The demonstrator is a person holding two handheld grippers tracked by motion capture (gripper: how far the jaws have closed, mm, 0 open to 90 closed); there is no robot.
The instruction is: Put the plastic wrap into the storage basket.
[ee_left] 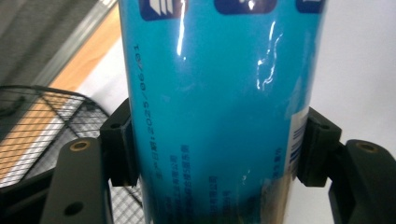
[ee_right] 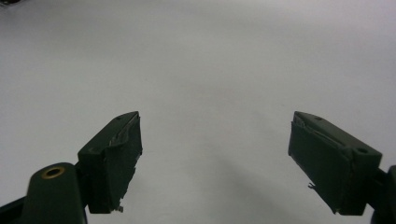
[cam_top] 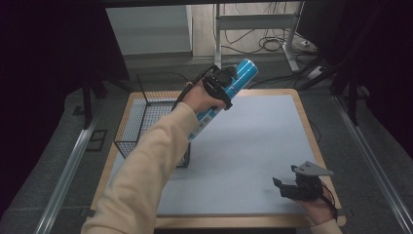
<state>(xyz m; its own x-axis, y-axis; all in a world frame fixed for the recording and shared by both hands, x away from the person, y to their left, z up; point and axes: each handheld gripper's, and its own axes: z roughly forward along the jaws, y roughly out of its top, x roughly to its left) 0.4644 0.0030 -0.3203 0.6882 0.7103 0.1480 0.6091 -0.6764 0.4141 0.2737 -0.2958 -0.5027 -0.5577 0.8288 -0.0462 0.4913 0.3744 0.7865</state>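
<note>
Blue canister (cam_top: 229,90) clamped in left gripper (cam_top: 220,83), lifted, tilted above bench's far-left, just beside wire basket (cam_top: 146,122); not yet set down; right gripper (cam_top: 292,184) spread, empty, near-right corner.

The person wears cream long sleeves (cam_top: 146,165). Both grippers are black: the left gripper (ee_left: 217,149) has blocky pads and brass-ringed screw holes, the right gripper (cam_top: 287,187) carries a grey three-cornered plate (cam_top: 311,168), a thin black cable and scuffed pads (ee_right: 119,154).
</note>
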